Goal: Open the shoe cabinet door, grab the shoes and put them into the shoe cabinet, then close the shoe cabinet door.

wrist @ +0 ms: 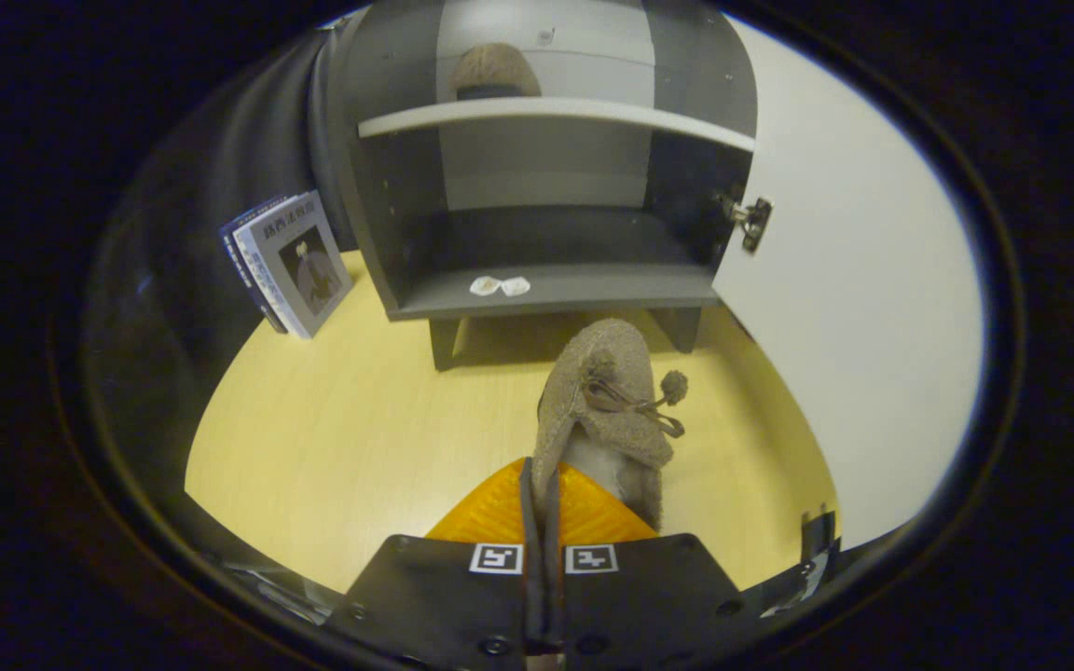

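The gripper is clamping the shoe's edge; carrying it level onto the cabinet's lower shelf, straight ahead, should clear the open door.

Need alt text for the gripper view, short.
The gripper, jaws closed on the edge of a fuzzy brown slipper, holds it ahead of an open shoe cabinet. A second slipper sits on the upper shelf; the white door stands open beside it, and books lean on the other side.
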`<state>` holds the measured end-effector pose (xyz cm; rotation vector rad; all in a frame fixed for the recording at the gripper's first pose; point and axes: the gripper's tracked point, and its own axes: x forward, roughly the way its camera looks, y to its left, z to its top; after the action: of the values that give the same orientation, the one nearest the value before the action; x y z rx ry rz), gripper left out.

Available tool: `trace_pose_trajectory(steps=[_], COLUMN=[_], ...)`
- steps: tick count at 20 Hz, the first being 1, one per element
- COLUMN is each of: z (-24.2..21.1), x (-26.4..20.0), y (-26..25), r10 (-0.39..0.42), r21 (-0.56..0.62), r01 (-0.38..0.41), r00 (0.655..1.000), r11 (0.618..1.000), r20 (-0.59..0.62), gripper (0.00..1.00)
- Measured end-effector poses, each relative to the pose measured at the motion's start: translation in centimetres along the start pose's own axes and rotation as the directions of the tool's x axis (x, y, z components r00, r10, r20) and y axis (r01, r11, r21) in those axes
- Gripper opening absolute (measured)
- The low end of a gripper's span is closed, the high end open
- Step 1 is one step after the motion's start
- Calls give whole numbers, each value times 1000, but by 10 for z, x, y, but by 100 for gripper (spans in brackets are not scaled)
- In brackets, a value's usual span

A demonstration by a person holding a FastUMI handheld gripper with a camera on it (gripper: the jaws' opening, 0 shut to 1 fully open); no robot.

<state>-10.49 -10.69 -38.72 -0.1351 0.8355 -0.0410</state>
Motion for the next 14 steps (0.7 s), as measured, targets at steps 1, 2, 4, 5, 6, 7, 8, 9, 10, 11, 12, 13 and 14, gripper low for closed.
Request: trace_pose_trajectory(steps=[1,2,4,5,6,7,8,9,10,11,12,13,14], z=[13,26,54,69,81,94,107,120,131,143,154,167,179], x=[-7,-13,-26,-33,-39,-45,-51,-55,-59,-62,-64,-66,-69], y=[-3,-7,-13,-16,-19,-21,-23,-25,-27,-28,-30,-32,-34], r10=[-8,-17,-36,-46,-55,-61,-67,-71,-78,-83,-89,-93,-98], r21=[0,4,4,-5,-16,-25,-33,-41,-48,-56,-62,-65,-68], r01=[8,17,36,47,59,69,78,85,97,106,116,124,132], r00=[1000,998,990,985,979,972,966,960,953,946,939,931,924], r11=[1000,1000,999,999,998,997,996,995,994,993,991,990,989], r20=[30,62,133,166,196,226,251,272,293,312,331,352,371], gripper=[3,3,3,3,2,3,3,3,2,3,3,3,3])
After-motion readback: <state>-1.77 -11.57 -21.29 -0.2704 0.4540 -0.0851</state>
